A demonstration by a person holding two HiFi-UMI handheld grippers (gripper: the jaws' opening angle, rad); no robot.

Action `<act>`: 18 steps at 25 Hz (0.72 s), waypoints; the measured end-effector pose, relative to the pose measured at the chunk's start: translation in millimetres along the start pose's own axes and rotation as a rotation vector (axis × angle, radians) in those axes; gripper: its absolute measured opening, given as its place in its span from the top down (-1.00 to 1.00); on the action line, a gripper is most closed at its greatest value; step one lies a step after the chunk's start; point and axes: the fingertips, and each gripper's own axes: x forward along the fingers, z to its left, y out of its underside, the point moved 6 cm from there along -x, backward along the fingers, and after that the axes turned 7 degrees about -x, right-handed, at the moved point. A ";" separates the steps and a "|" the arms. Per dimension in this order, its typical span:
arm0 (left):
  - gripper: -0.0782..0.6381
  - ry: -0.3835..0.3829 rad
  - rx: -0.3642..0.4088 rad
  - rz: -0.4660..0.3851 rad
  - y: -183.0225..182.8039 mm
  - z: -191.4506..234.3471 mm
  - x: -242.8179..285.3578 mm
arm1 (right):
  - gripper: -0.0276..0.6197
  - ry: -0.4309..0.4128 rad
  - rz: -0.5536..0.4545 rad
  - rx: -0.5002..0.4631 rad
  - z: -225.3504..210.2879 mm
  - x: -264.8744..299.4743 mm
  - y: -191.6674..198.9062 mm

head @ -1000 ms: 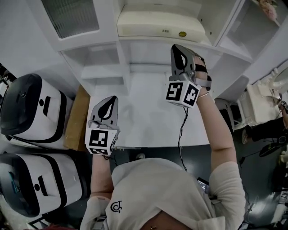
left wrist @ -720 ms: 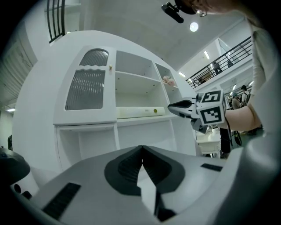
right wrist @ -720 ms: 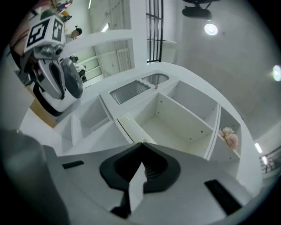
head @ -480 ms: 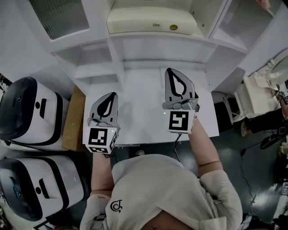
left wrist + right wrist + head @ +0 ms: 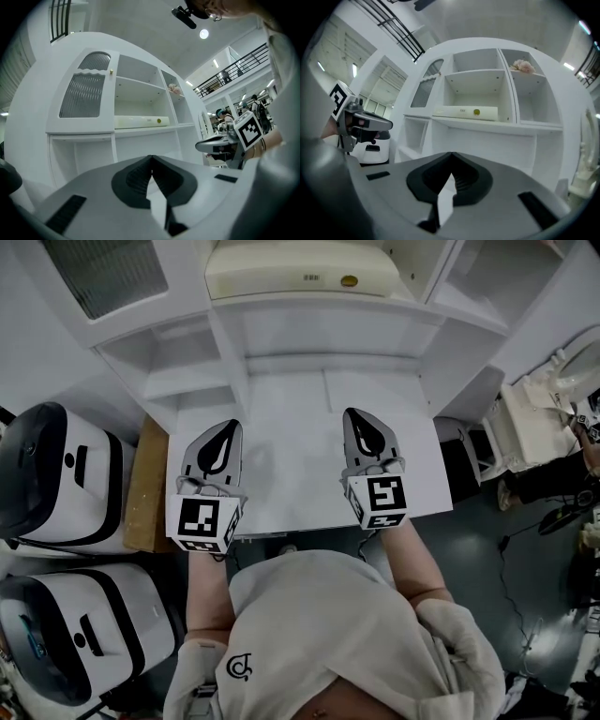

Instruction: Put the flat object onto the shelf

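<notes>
The flat object (image 5: 302, 270) is a long cream slab with a yellow dot. It lies on a middle shelf of the white cabinet (image 5: 328, 334), and shows in the left gripper view (image 5: 140, 122) and the right gripper view (image 5: 466, 112) too. My left gripper (image 5: 230, 426) hovers over the white table (image 5: 291, 474) at its front left, shut with nothing in it (image 5: 151, 158). At the front right, level with the left one, my right gripper (image 5: 354, 414) is likewise shut and empty (image 5: 451, 154). Both point at the cabinet, well short of the slab.
Two white-and-black appliances (image 5: 56, 474) (image 5: 75, 624) stand to the left of the table, with a brown board (image 5: 145, 488) between them and the table. The cabinet has a ribbed glass door (image 5: 86, 91) at upper left and a pink thing (image 5: 522, 66) on an upper right shelf.
My right gripper has drawn back from the shelf toward the person and come down beside the left one at the table's front. The left gripper has barely moved.
</notes>
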 end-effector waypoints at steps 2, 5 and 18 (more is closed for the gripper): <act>0.75 0.007 0.004 0.000 -0.4 -2.0 2.6 | 0.90 -0.023 0.005 0.035 1.0 -3.5 6.0; 0.75 0.016 0.010 0.003 -0.8 -4.1 6.1 | 0.90 -0.061 0.001 0.074 1.8 -6.9 10.2; 0.75 0.021 0.025 0.007 -3.1 -4.7 14.0 | 0.90 -0.156 0.015 0.103 3.3 -5.3 -3.1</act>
